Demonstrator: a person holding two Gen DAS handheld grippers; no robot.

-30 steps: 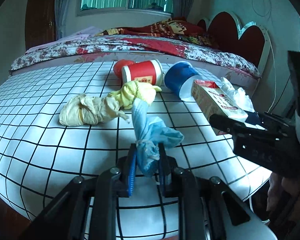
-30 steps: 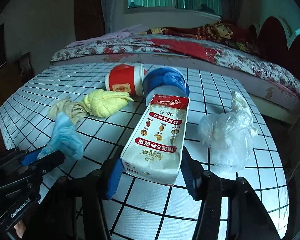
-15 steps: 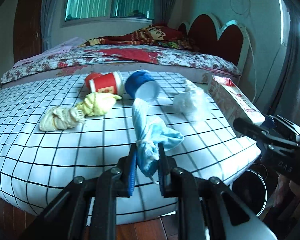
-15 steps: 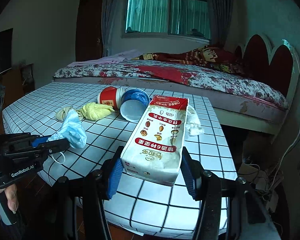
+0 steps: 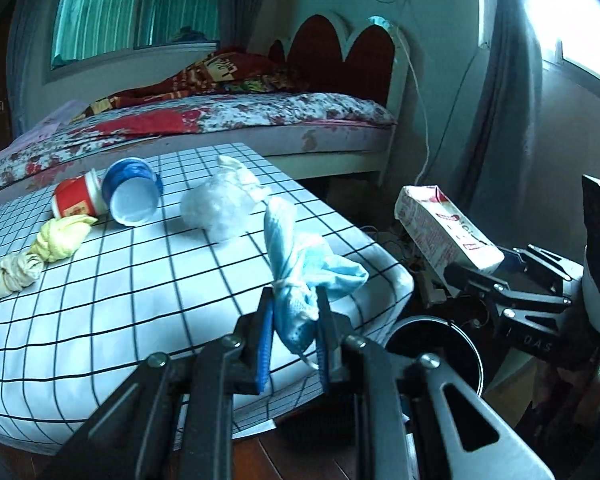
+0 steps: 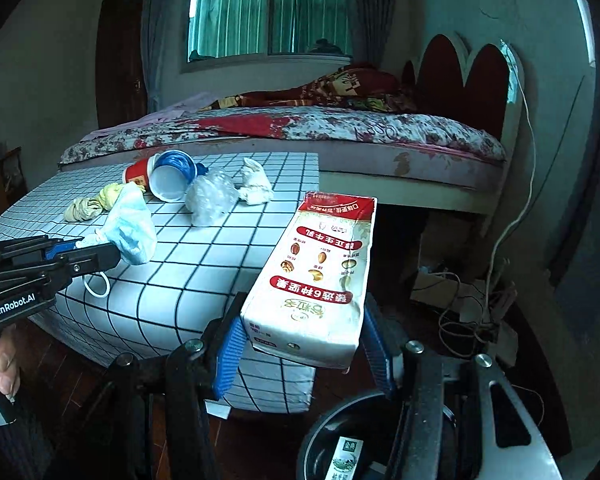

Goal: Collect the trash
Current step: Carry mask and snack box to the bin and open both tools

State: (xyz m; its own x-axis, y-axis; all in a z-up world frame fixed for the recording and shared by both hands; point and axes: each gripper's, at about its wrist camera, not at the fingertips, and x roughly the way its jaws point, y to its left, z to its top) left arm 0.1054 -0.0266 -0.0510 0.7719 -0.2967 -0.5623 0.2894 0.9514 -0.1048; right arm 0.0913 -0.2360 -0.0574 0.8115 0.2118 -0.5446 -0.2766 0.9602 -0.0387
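Grid-patterned table [image 5: 148, 280] before a floral bed [image 5: 260, 116] — left gripper [image 5: 294, 322] clamps blue mask [image 5: 300, 272], right gripper [image 6: 300, 344] clamps milk carton [image 6: 320, 276], bin [image 6: 332, 432] on wooden floor.

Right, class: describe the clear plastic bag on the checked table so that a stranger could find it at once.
Start at the checked table in front of the bed. Near its far right corner, right of the tipped blue cup, lies the clear plastic bag. It alone is see-through and crinkly; the white wad beside it is opaque.

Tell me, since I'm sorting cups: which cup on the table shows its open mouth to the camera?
The blue cup, lying mouth toward us; the red cup lies behind it.
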